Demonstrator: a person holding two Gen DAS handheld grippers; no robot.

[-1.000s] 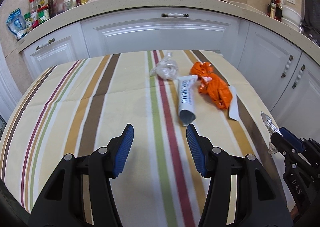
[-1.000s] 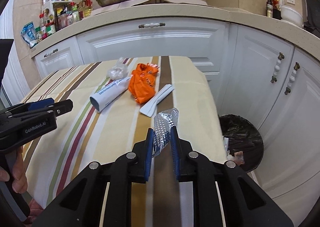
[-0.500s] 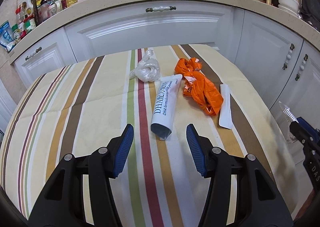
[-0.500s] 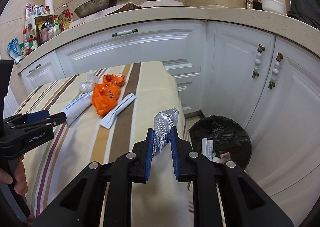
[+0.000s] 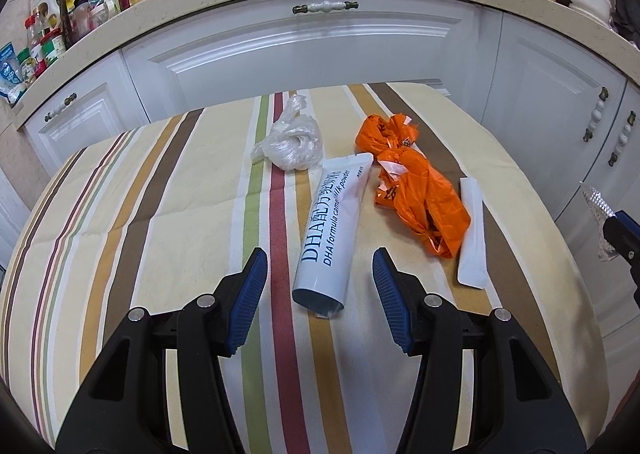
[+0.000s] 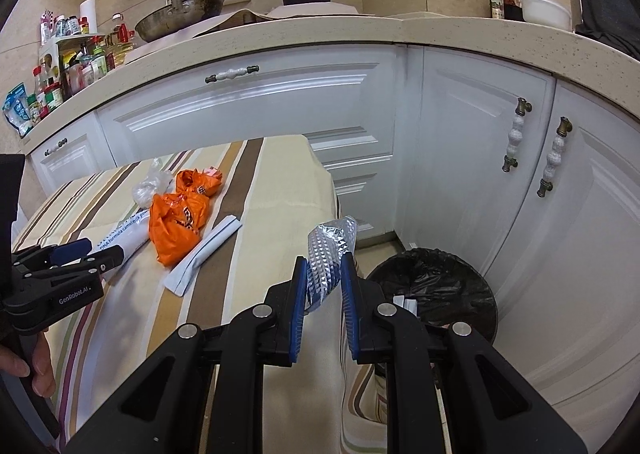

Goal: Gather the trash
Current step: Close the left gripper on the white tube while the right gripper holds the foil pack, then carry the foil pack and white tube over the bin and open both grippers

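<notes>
Trash in the form of a crinkled foil wrapper (image 6: 330, 254) sits between the blue pads of the right gripper (image 6: 323, 290), whose jaws are narrow around it; the foil appears lightly pinched rather than firmly clamped, with a gap showing beside the right pad, though contact there cannot be confirmed. The wrapper is held above the table's right edge, short of the bin (image 6: 434, 290), a black-lined container on the floor just past the striped tablecloth (image 6: 276, 190). Judged risk: if the jaws part here, the light foil may land on the cloth or the floor instead of in the bin, since its mouth lies ahead and to the right. The left gripper (image 5: 320, 282) hangs with jaws spread wide and nothing between them, straddling the capped end of a white tube (image 5: 332, 230) that lies lengthwise on the tablecloth. Closing from this height may only nudge the tube's round body sideways, as it is likely to roll. Just right of the tube, touching it, lies an orange plastic bag (image 5: 420, 198); a loose fold could be caught along with the tube. A white paper sleeve (image 5: 472, 234) lies beside the bag, and a clear plastic bag (image 5: 292, 142) sits near the tube's far end.
</notes>
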